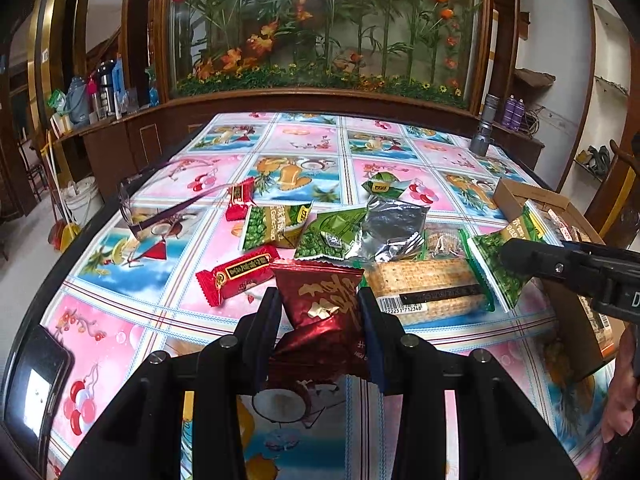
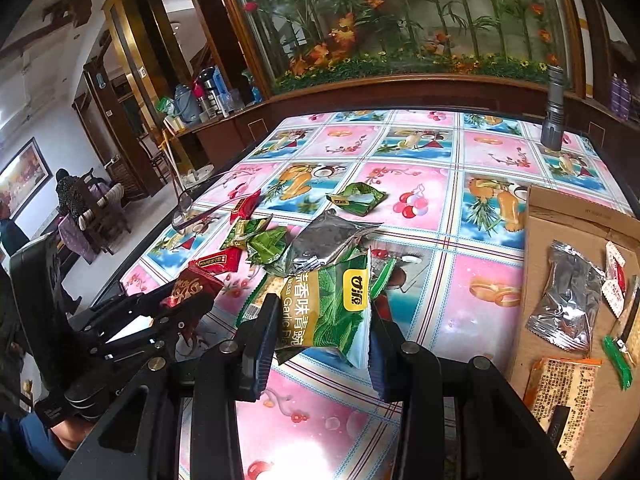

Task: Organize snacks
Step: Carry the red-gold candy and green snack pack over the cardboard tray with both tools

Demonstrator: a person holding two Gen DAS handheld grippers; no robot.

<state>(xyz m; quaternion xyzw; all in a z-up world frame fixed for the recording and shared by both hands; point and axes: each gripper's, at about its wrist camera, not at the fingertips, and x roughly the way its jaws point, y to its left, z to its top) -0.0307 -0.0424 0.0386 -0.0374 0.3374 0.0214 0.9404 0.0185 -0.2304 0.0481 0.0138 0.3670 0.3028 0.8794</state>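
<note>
Partly hidden and cut-off things on the fruit-patterned table

The brown cardboard box (image 2: 568, 216) runs off the right edge of the right wrist view. The clear-wrapped cracker packet (image 1: 424, 286) lies partly under other packets. The black phone (image 1: 36, 384) is cut by the left edge. Print on the small red packets (image 1: 236, 274) is too small to read.

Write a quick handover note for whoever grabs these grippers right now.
Left gripper: shut on a dark red packet, lifted off the table.
Right gripper: shut on a green pea packet, also lifted.
Box at right already holds a silver packet and a few others.
Left: drop both packets in the box, then clear the pile: cracker pack, red and green packets.
</note>
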